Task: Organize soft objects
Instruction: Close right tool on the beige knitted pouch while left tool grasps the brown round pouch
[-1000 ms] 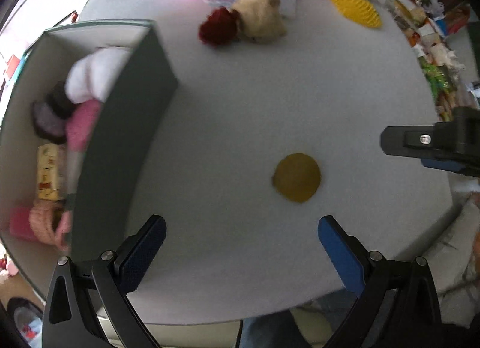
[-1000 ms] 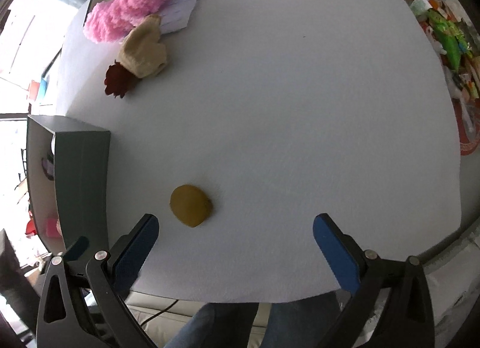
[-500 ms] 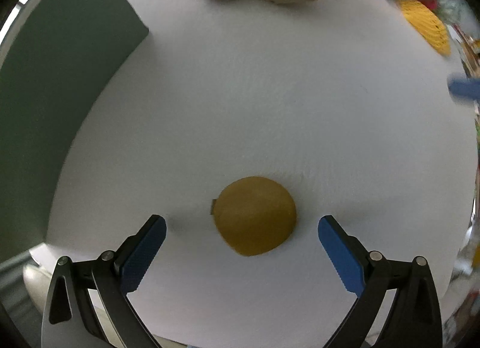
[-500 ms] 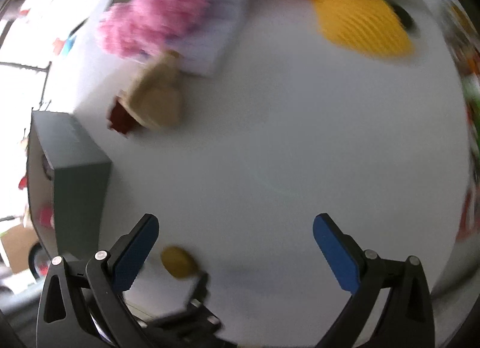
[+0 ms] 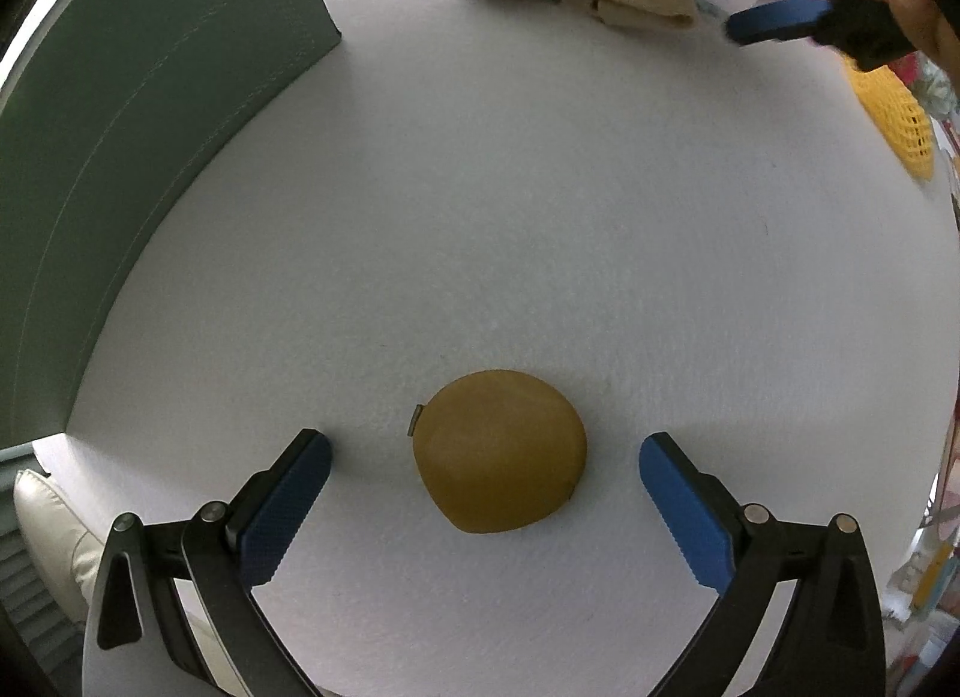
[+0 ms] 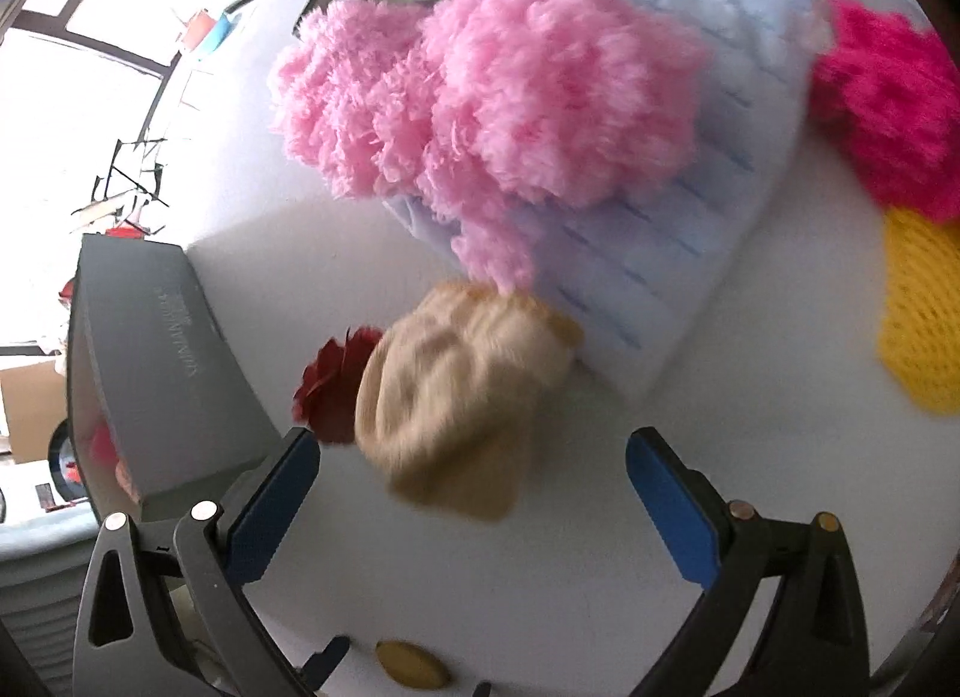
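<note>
1. Now, your left gripper has its fingers spread wide, with the round mustard-yellow soft object lying on the white worktop between them, touching neither finger.
2. Your right gripper also has its fingers spread and holds nothing; it hangs over the beige knitted piece, which lies on the worktop just ahead of the fingertips.
3. A dark red fabric flower touches the beige piece on its left side.
4. The fluffy pink item rests on a pale blue knitted cloth behind the beige piece.
5. A magenta fluffy item and a yellow mesh piece lie at the right.
6. The grey-green box stands at the left of the worktop, well apart from the mustard object.
</note>
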{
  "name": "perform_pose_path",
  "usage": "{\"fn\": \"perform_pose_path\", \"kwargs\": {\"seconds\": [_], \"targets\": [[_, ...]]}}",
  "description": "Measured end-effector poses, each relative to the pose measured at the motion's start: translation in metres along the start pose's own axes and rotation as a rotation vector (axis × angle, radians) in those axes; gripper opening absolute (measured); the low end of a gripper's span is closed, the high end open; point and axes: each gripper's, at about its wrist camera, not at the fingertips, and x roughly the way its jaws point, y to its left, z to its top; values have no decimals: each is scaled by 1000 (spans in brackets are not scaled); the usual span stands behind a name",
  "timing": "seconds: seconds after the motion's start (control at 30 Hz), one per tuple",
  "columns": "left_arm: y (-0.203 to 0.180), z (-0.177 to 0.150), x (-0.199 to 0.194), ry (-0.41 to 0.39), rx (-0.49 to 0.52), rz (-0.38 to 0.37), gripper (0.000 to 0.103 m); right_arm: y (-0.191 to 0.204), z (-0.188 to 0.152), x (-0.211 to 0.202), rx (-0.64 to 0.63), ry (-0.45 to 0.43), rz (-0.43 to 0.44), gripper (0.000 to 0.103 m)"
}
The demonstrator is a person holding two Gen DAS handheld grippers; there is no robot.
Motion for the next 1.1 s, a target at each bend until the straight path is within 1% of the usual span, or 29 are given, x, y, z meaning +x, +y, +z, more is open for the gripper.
{"fn": "perform_pose_path", "kwargs": {"seconds": [0.07,0.1,0.13,0.17,0.23,0.27,0.37,0.43,0.47,0.53,0.6,0.67,0.7,0.73,0.8,0.9,0.97,1.03,1.1], "targets": [[0,0,0,4,-1,0,103,-3,0,7,21,27,17,83],[-1,0,0,5,1,0,103,-2,0,5,21,10,13,74],[-1,0,0,6,1,0,103,-2,1,6,11,15,27,46],[-1,0,0,7,1,0,103,-2,-1,8,4,32,38,36],[-2,0,0,11,2,0,103,-5,-3,7,6,49,54,27],[-2,0,0,14,2,0,103,-9,-7,4,3,51,67,25],[-3,1,0,27,1,-1,103,-20,-28,-6,-19,54,61,25],[-4,1,0,30,2,-1,103,-31,-49,-15,-32,59,49,25],[-5,8,1,30,2,0,103,-38,-61,-19,-32,62,43,25],[-6,8,1,28,2,0,103,-53,-90,-24,-29,83,19,25],[-7,8,1,27,2,0,103,-65,-116,-26,-35,101,-22,28],[-8,8,1,23,3,0,103,-77,-138,-23,-34,126,-56,38],[-9,8,1,22,3,0,103,-84,-148,-21,-13,136,-71,52],[-9,8,1,22,3,0,103,-89,-154,-21,9,136,-86,64],[-9,7,1,21,3,0,103,-97,-161,-22,43,129,-96,67],[-9,8,1,17,3,0,103,-98,-162,-24,59,108,-100,67],[-10,7,1,14,3,0,103,-106,-163,-31,89,76,-115,67],[-10,7,2,11,3,0,103,-109,-161,-31,125,63,-94,67],[-5,2,3,7,3,-1,103,-109,-157,-26,148,76,-64,67]]}}
